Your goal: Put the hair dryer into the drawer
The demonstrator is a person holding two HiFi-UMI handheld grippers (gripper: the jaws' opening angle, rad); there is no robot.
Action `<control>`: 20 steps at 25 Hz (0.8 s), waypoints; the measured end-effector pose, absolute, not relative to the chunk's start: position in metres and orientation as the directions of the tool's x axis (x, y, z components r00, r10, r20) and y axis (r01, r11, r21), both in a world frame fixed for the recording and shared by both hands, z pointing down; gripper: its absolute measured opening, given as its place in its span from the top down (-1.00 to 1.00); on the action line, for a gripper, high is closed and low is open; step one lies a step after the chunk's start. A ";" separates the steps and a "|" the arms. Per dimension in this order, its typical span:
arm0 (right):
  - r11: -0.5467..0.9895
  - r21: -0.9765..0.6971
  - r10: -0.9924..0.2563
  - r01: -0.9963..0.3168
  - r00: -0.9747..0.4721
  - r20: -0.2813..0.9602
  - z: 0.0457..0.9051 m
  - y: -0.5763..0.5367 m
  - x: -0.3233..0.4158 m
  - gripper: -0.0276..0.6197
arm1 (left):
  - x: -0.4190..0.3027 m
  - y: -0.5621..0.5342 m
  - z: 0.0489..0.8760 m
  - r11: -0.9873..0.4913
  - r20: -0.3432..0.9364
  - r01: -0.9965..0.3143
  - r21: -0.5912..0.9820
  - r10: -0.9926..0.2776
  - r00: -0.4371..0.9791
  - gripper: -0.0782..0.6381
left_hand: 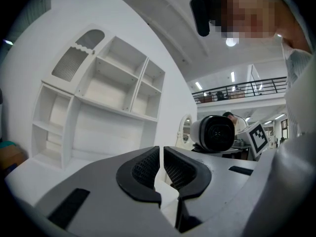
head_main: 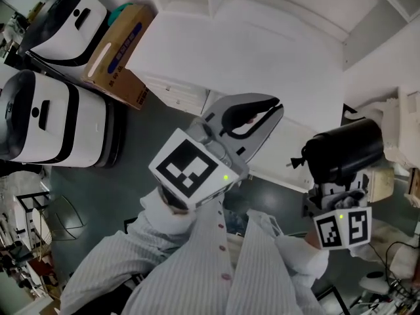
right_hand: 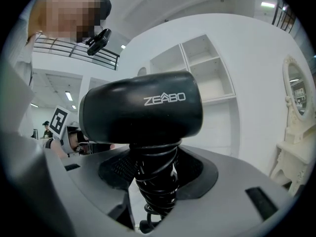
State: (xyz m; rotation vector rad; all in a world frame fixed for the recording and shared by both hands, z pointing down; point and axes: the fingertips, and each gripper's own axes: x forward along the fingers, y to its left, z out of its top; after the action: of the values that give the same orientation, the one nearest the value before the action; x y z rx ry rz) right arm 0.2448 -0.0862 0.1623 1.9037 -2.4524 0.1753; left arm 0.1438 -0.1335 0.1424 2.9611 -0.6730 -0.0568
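Hair dryer [right_hand: 143,107] clenched by its cord-wrapped handle in the right gripper [right_hand: 155,177], just in front of the dresser [head_main: 249,51]. Needed holding upright and steady, with the empty, closed left gripper [left_hand: 161,157] free for opening the dresser's drawer.

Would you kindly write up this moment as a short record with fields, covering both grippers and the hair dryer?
left gripper: fingers together, nothing between them, held over the front edge of the white desk
right gripper: fingers closed on the hair dryer's handle
hair dryer: black, barrel above the fingers, cord wound round the handle
shelf unit: white, open compartments, at the back of the desk
drawer: none seen open in any view
task stage: dryer in hand, not yet stowed
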 end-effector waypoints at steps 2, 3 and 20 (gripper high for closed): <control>0.246 -0.069 -0.962 -0.967 -0.252 0.107 0.169 -0.091 0.245 0.28 | 0.141 -0.138 0.150 -0.891 0.002 -0.438 0.123 -0.441 0.898 0.69; 0.247 -0.068 -0.961 -0.967 -0.253 0.114 0.173 -0.092 0.246 0.28 | 0.141 -0.140 0.153 -0.888 0.007 -0.442 0.127 -0.445 0.895 0.69; 0.268 -0.087 -0.907 -0.960 -0.282 0.312 0.259 -0.130 0.247 0.28 | 0.138 -0.169 0.230 -0.874 0.157 -0.461 0.152 -0.439 0.885 0.69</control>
State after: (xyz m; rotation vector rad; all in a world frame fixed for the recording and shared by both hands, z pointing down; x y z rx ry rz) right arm 0.2475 -0.1299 0.2589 1.7465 -2.3348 0.3839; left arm 0.1383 -0.1691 0.2298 2.8687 -0.6912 0.1749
